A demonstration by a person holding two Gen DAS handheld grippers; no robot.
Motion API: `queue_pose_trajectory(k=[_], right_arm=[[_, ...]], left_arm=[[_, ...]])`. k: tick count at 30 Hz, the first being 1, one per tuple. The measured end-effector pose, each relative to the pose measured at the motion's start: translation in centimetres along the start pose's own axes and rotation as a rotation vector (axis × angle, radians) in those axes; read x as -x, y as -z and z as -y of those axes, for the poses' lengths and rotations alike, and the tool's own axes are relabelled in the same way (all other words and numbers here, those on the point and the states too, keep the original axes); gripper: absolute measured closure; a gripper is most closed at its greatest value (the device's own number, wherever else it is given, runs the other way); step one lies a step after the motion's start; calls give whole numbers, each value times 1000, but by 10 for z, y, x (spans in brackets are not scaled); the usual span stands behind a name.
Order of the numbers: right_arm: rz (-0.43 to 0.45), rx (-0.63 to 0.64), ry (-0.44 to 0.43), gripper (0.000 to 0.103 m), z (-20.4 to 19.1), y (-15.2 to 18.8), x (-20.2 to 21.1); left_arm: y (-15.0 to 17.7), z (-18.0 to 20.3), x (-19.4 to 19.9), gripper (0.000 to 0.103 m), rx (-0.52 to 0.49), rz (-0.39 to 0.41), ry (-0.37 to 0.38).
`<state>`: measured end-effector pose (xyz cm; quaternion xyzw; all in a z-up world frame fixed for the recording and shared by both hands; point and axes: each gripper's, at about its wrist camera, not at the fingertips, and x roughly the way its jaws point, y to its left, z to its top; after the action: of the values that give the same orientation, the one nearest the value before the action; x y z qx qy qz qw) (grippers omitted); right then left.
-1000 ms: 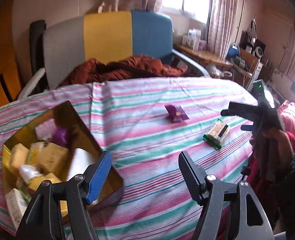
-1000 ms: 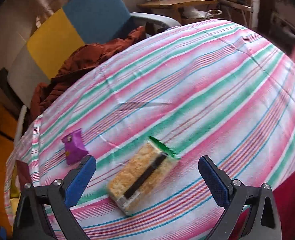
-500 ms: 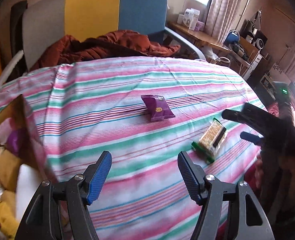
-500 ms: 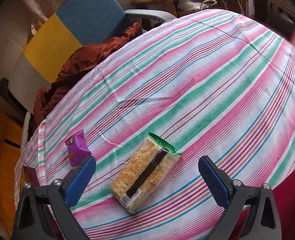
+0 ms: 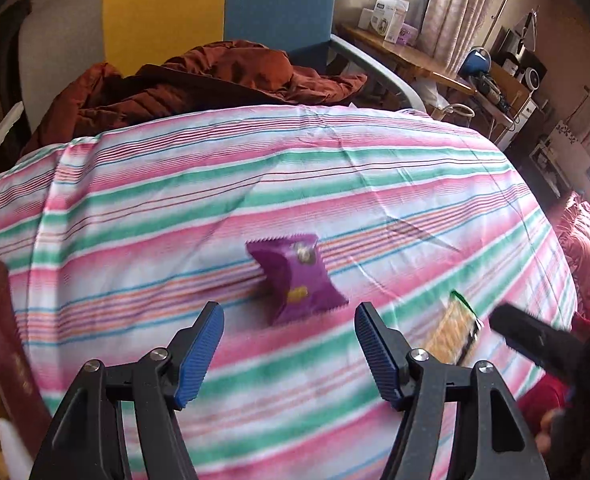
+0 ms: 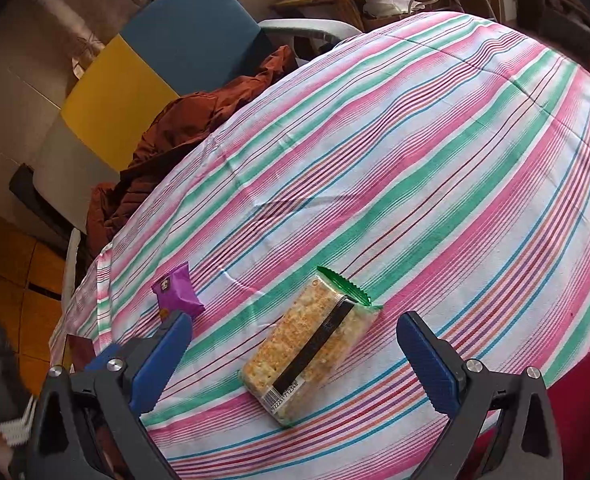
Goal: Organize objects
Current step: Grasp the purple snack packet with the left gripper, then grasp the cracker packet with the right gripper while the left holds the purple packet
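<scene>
Striped cloth (image 5: 335,184) in pink, green and white over a table, with a chair (image 5: 223,12) in grey, yellow and blue panels behind and a rust-red jacket (image 5: 215,80) heaped on its seat. Beyond, to the right, a wooden side table (image 5: 411,52) cluttered with boxes, next to curtains (image 5: 451,4).

On the cloth, a purple snack packet (image 5: 295,280), lying flat, crimped ends toward and away from the left camera. Just to its right, apart from it, a clear cracker pack (image 6: 315,344) with a green end, a black strip and a barcode, lying diagonal.

Left gripper (image 5: 289,354) tilted down at the purple packet, blue pads spread with nothing between them, packet just ahead of the tips and untouched. Right gripper (image 6: 295,364) hanging over the cracker pack, jaws wide on either side of it, pads clear of the wrapper.

At the left edge of the left wrist view, a dark red box (image 5: 3,344), only partly in frame, contents blurred.
</scene>
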<state>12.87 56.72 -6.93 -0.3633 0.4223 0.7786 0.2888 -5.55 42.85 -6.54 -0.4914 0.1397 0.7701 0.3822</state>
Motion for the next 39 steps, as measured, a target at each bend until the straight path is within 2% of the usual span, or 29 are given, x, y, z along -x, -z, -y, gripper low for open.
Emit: queue_pose_trajectory(k=[7,10,12,14,17,20,27,33,35,39], right_arm=[[-16,-15,-7,0,2,-2,-4],[-23,-15,-6,0,1,-2,-6],[-26,-14,-4,0,1,-2,-7],[-26,-14,1,0,1,-2,-7],[-28,-13,12,0,3,-3,-8],[-36,-9,30,0,3,-3,-11],[-57,-21,46,0,7,-2,-16],[-129,-4,43,0,4,3,-30],[-148,13,34,0,1,5,-35],[-152,83,81,0,-12,9,-45]], left_arm=[[-20,6,-37,35,-1,-28,-26],[-23,1,-56,48,12,-62,-51],[-21,-1,-56,53,9,-38,-53],[-18,-3,-56,64,-9,-29,-67],[-15,-10,-54,66,0,-20,-50],[-11,-10,-51,66,-22,-27,-64],[24,-11,-29,66,-41,-15,-77],[66,-12,-3,66,-73,0,-76],[83,-12,5,66,-96,10,-78],[105,-14,17,66,-115,26,-60]])
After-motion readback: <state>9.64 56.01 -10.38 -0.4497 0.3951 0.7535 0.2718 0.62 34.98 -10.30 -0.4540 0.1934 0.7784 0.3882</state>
